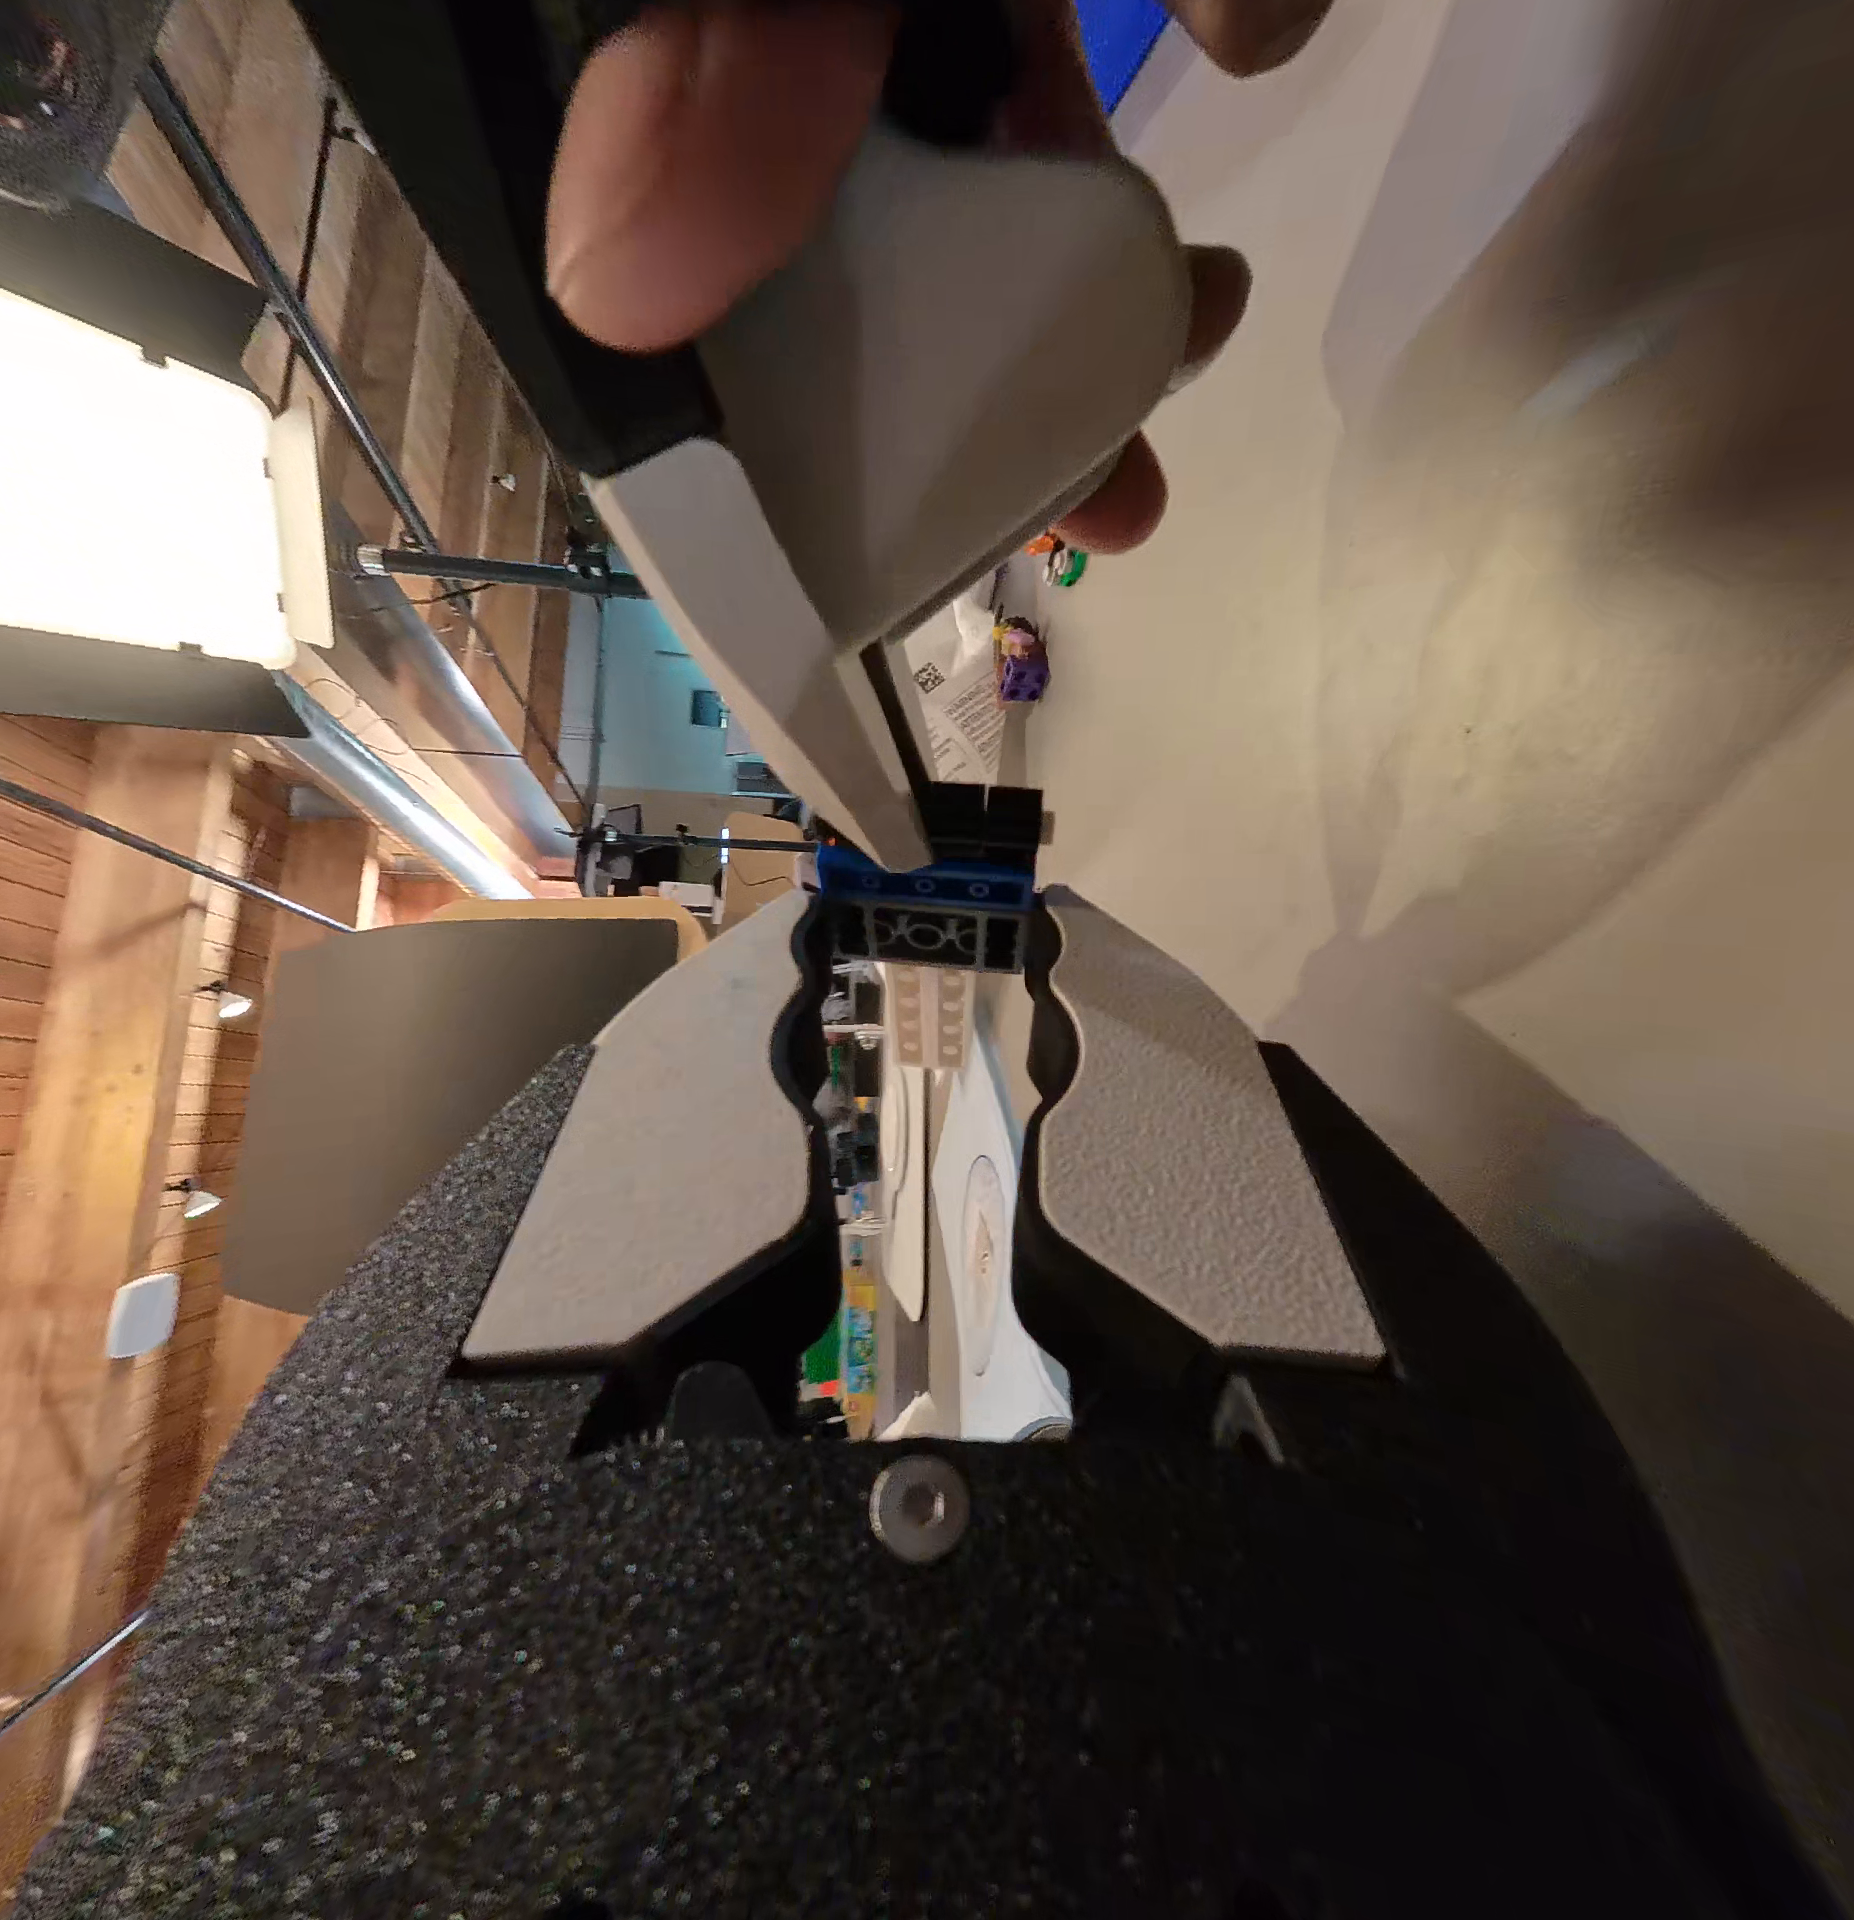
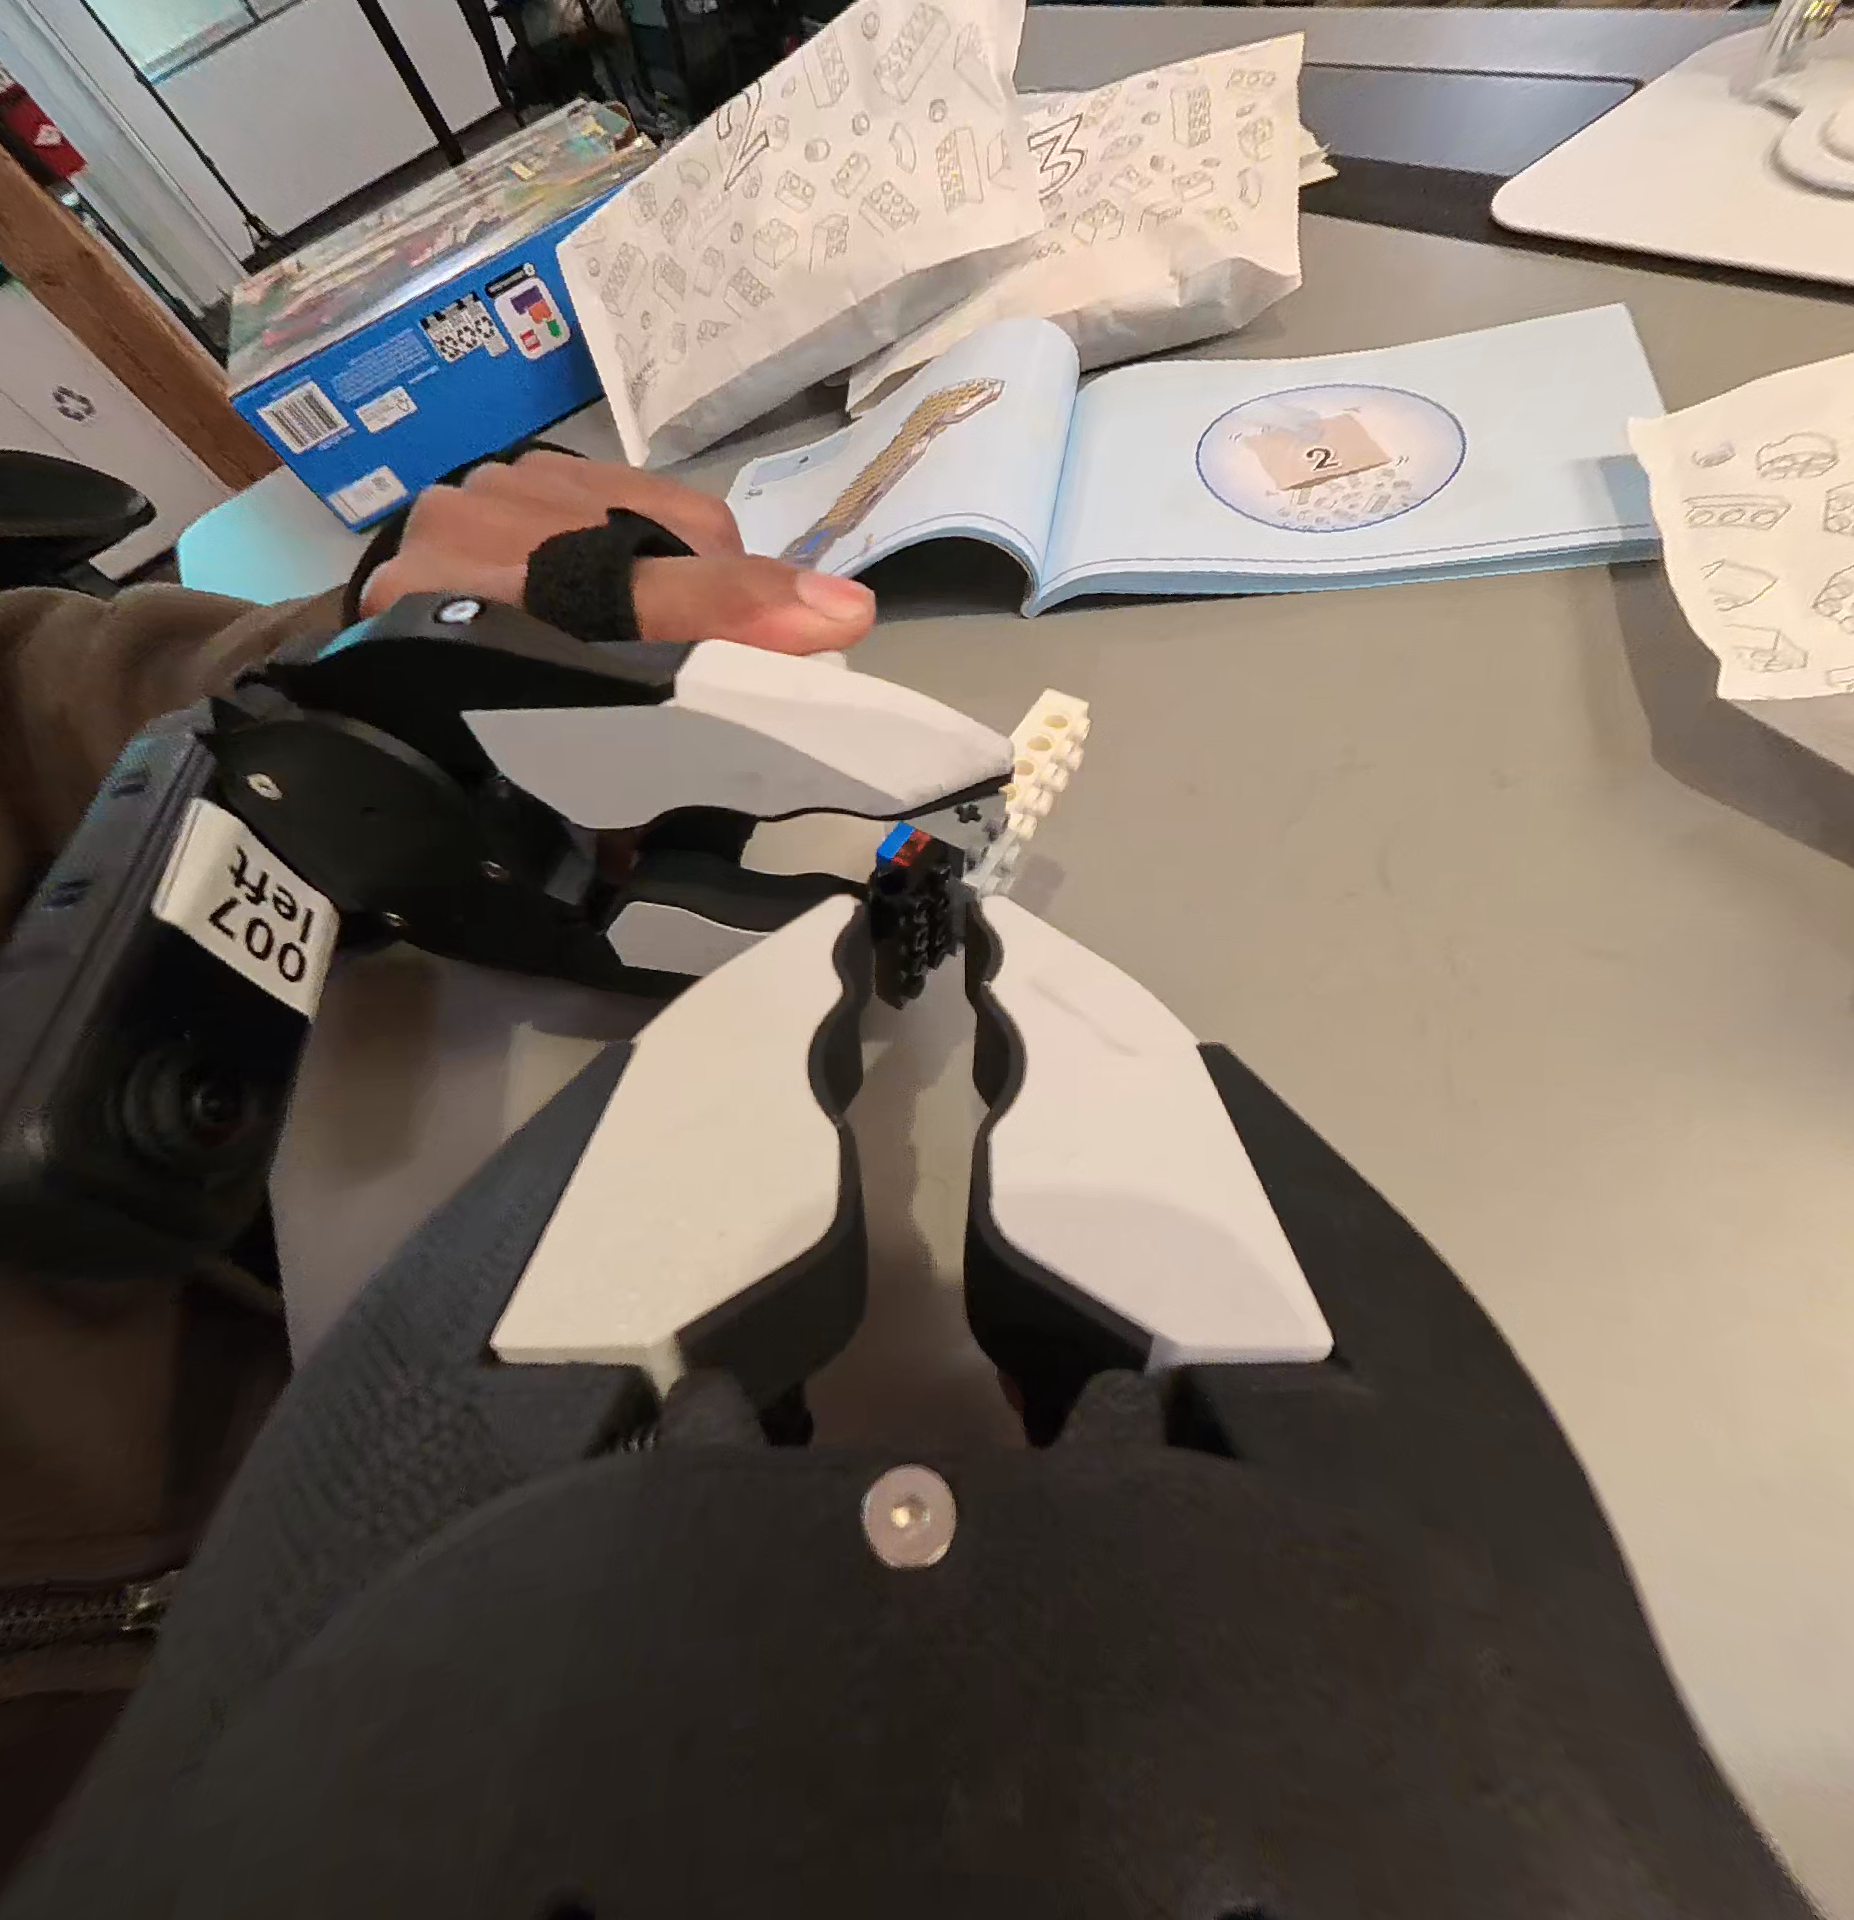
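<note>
Brick assembly (image 2: 944,883), black and blue with a white holed beam, sits above the grey table (image 2: 1422,935). We see the left gripper (image 1: 923,935) and right gripper (image 2: 915,935) both clamping it.

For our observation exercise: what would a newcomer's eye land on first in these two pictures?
Two hand-held grippers meet on one small brick assembly above the grey table: the left gripper clamps its black-and-blue part, and the right gripper closes on its black end. Behind lie an open instruction booklet and printed paper bags.
</note>
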{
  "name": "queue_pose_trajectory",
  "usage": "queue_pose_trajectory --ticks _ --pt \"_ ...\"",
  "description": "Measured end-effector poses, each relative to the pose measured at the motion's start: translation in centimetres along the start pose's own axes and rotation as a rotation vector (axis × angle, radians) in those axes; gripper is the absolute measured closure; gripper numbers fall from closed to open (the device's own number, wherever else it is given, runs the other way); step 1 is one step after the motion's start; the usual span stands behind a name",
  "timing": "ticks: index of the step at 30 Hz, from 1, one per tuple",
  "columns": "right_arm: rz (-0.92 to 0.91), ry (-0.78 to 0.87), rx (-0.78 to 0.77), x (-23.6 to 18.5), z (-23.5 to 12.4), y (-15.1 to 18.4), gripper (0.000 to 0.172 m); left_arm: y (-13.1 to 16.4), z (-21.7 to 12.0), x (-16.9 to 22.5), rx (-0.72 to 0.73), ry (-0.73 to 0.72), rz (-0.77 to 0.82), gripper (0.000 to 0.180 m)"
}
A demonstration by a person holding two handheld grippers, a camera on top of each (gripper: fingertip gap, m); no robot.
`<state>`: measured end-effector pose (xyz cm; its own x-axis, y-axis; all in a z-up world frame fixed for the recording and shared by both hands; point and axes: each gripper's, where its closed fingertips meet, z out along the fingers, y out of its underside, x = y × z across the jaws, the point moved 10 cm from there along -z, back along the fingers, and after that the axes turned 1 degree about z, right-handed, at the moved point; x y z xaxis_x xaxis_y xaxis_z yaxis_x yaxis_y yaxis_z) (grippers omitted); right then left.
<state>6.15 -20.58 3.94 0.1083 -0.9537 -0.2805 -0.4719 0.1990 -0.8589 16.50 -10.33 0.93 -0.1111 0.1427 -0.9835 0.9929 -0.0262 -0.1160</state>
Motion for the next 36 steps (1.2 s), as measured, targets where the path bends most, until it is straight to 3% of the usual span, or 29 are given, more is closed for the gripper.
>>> queue_pose_trajectory --ticks 7,17,22,29,36 --pt "0.116 -0.081 0.068 0.7 -0.3 0.5 0.160 -0.2 -0.2 0.1 -0.007 -0.057 0.036 0.146" --pt "0.547 -0.317 0.145 3.0 -0.4 2.0 0.162 -0.6 -0.3 0.3 0.022 -0.060 0.033 0.146" --pt "0.662 -0.388 0.159 3.5 -0.1 2.5 0.161 -0.5 -0.3 0.5 0.032 -0.062 0.046 0.146" --pt "0.209 -0.247 0.128 2.2 -0.7 1.9 0.162 0.6 -0.7 -0.2 0.193 0.079 -0.160 0.144" --pt "-0.242 -0.111 0.090 1.2 -1.6 1.9 0.162 2.2 -1.4 -1.7 0.374 0.333 -0.415 0.131"
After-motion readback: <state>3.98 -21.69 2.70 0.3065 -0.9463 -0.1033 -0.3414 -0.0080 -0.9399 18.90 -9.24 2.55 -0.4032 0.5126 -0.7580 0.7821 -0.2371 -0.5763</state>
